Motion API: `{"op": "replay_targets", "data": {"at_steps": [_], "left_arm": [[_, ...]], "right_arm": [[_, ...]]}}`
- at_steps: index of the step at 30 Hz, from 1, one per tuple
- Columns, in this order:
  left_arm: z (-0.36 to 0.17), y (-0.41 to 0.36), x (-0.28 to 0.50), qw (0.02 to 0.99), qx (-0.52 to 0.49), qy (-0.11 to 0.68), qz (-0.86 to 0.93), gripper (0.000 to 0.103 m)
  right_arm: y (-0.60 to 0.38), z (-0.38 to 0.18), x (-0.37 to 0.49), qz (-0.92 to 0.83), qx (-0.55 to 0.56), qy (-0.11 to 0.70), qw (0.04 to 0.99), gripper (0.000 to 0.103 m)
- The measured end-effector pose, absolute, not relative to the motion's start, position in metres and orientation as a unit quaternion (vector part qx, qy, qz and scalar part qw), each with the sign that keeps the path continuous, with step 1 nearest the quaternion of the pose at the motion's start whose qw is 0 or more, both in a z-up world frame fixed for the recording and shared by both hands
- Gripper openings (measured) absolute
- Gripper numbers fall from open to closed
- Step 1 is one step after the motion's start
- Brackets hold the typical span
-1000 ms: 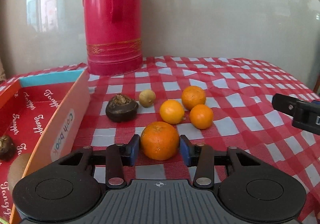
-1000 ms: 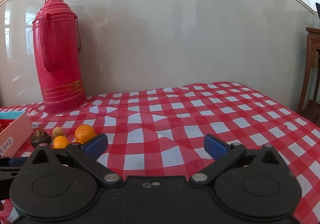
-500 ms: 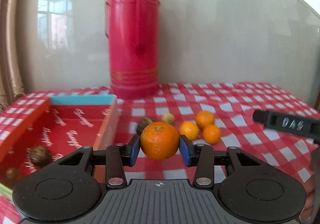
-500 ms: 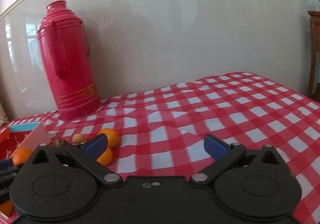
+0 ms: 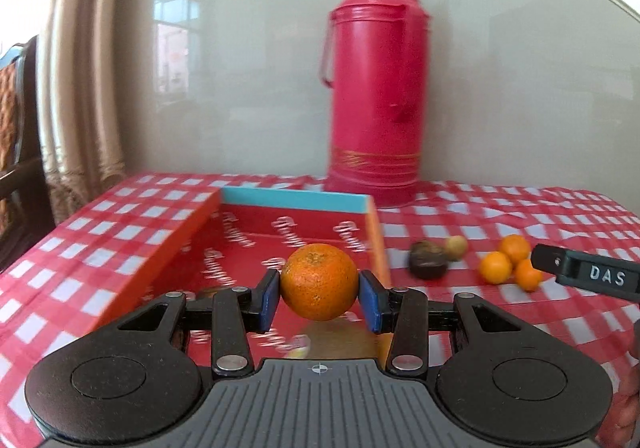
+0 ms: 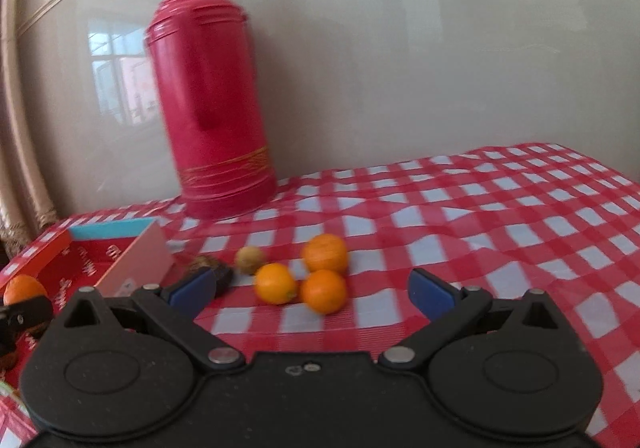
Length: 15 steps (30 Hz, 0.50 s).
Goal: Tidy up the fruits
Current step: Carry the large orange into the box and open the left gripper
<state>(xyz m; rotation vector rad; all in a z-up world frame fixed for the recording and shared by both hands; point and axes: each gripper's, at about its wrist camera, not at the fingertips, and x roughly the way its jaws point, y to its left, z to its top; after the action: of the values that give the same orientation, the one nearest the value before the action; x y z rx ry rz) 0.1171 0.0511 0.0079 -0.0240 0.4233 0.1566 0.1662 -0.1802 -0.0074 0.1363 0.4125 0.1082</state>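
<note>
My left gripper (image 5: 319,298) is shut on a large orange (image 5: 319,281) and holds it in the air above the red box (image 5: 160,260). The same orange (image 6: 25,289) shows at the far left of the right wrist view, over the box (image 6: 134,256). Three small oranges (image 6: 316,276) lie in a cluster on the checked cloth, with a dark brown fruit (image 6: 208,264) and a small yellowish fruit (image 6: 250,259) to their left. My right gripper (image 6: 312,288) is open, hovering just in front of that cluster with nothing between its fingers.
A tall red thermos (image 5: 378,96) stands at the back against the wall, right behind the box's blue far wall (image 5: 294,198). The red checked tablecloth (image 6: 480,216) stretches away to the right. A curtain (image 5: 80,68) and a chair (image 5: 16,168) are left of the table.
The left gripper lifted the large orange off the cloth and carried it left over the box. The right gripper swung left and closer to the small oranges.
</note>
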Motion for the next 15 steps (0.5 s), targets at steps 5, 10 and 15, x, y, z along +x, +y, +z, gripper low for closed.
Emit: {"op": "replay_targets", "data": {"at_steps": [5,10,15], "left_arm": [[0.005,0.072,0.116,0.972,-0.02,0.212,0.099,0.043],[0.003,0.081,0.114,0.971,-0.027,0.213,0.109,0.043],[0.002,0.079,0.115,0.97,-0.025,0.215,0.108,0.043]], "right_arm": [[-0.165,-0.008,0.165,0.065,0.049,0.205,0.975,0.097],[-0.164,-0.009,0.166,0.064,0.051,0.207,0.975,0.097],[-0.166,-0.009,0.165,0.064,0.049,0.205,0.975,0.097]]}}
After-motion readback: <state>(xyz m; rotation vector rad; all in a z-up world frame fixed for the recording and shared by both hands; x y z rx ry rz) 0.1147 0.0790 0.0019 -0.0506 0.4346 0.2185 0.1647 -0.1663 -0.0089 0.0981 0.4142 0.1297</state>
